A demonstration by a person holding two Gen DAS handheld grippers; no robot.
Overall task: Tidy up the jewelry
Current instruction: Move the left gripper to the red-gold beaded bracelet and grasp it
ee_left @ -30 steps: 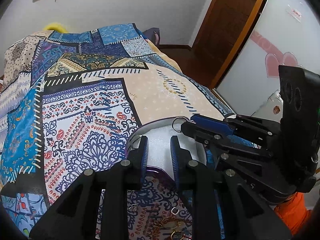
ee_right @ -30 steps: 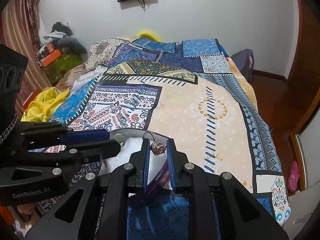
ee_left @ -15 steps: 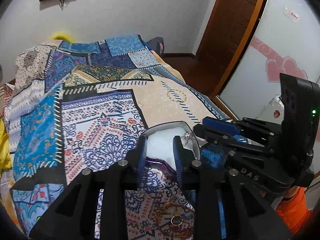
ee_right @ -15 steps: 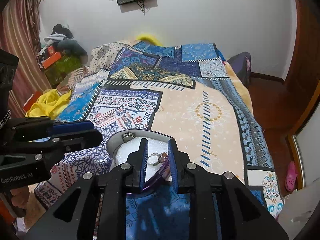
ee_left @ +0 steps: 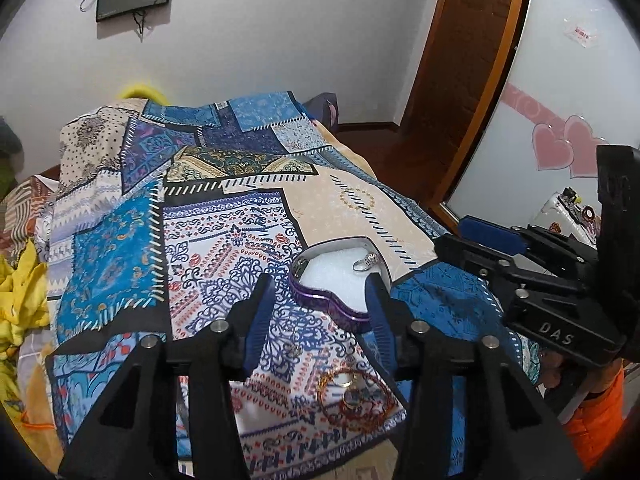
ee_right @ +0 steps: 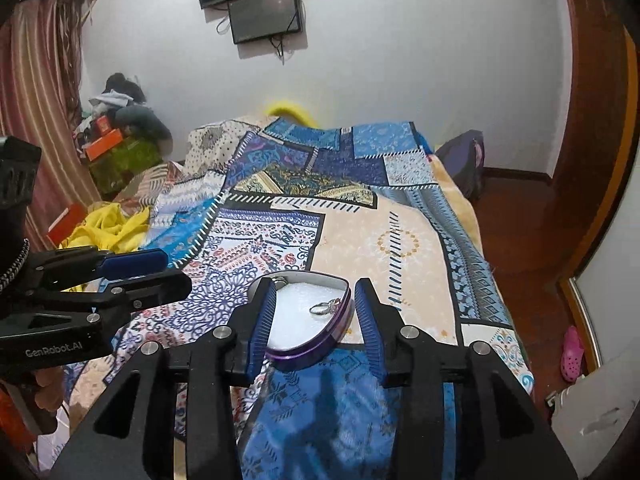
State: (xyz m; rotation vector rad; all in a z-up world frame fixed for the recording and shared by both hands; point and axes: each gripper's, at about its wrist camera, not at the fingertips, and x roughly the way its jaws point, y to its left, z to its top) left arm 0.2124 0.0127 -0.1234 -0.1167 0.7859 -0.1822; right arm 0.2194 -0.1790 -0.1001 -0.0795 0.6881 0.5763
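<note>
A purple heart-shaped jewelry box (ee_left: 340, 312) with white foam lining sits on the patterned bedspread; it also shows in the right wrist view (ee_right: 312, 344). A silver ring with a stone (ee_right: 326, 306) lies on the foam, seen too in the left wrist view (ee_left: 365, 262). A second small ring (ee_right: 280, 280) rests at the box's far rim. A pile of gold and red bangles and rings (ee_left: 354, 396) lies on the bedspread near my left gripper. My left gripper (ee_left: 318, 320) is open and empty, just short of the box. My right gripper (ee_right: 314, 320) is open and empty, above the box's near side.
The patchwork bedspread (ee_left: 224, 220) covers the bed. Yellow cloth (ee_right: 108, 226) lies at the left edge. A wooden door (ee_left: 460, 92) and floor are to the right. A dark screen (ee_right: 264, 12) hangs on the far wall.
My right gripper opened and let the stone ring drop onto the foam in the box. Both grippers opened wide and pulled back and up from the box.
</note>
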